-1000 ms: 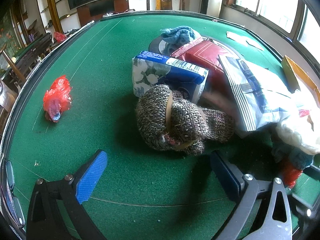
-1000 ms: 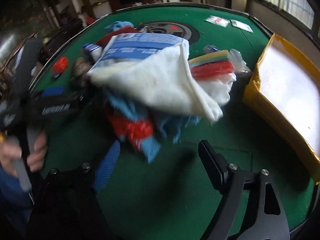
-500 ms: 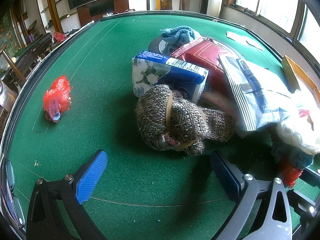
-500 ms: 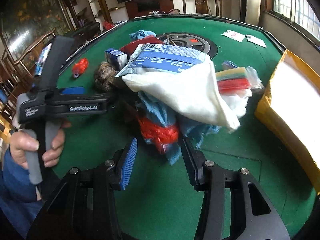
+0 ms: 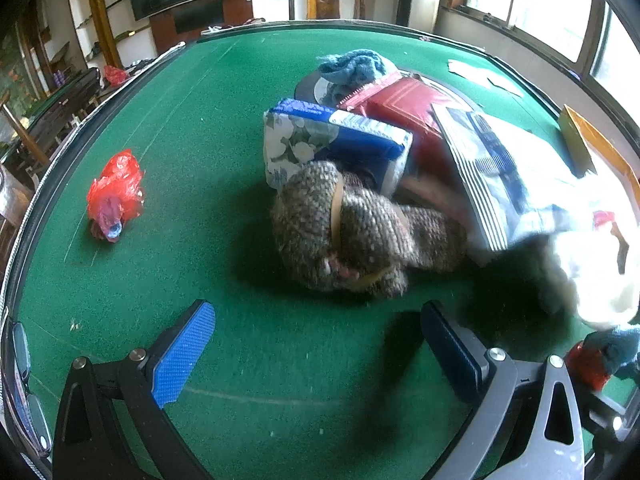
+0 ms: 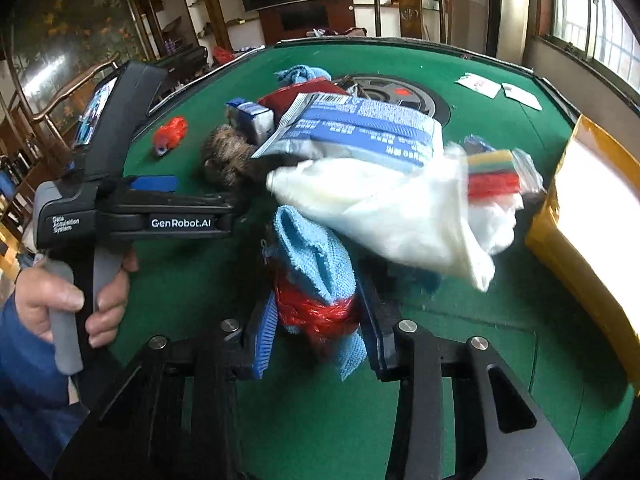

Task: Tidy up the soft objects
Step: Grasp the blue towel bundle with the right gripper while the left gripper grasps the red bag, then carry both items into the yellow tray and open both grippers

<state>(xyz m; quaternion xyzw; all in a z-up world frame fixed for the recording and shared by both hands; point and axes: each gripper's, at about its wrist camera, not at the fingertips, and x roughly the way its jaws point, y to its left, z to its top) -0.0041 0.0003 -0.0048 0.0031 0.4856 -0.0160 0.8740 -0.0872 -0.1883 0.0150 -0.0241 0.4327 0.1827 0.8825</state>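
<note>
while the right claw (image 6: 316, 336) closes on the blue cloth bundle (image 6: 316, 280) — dead centre, long axis up-frame | left claw (image 5: 316, 356) wide, empty — knit bundle (image 5: 352, 232) just above it on the table (image 5: 200, 128)

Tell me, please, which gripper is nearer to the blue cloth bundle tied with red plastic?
Right. The right gripper has the blue cloth bundle between its closing jaws. The left gripper hangs open above bare felt, before the knitted bundle, off to the side.
</note>
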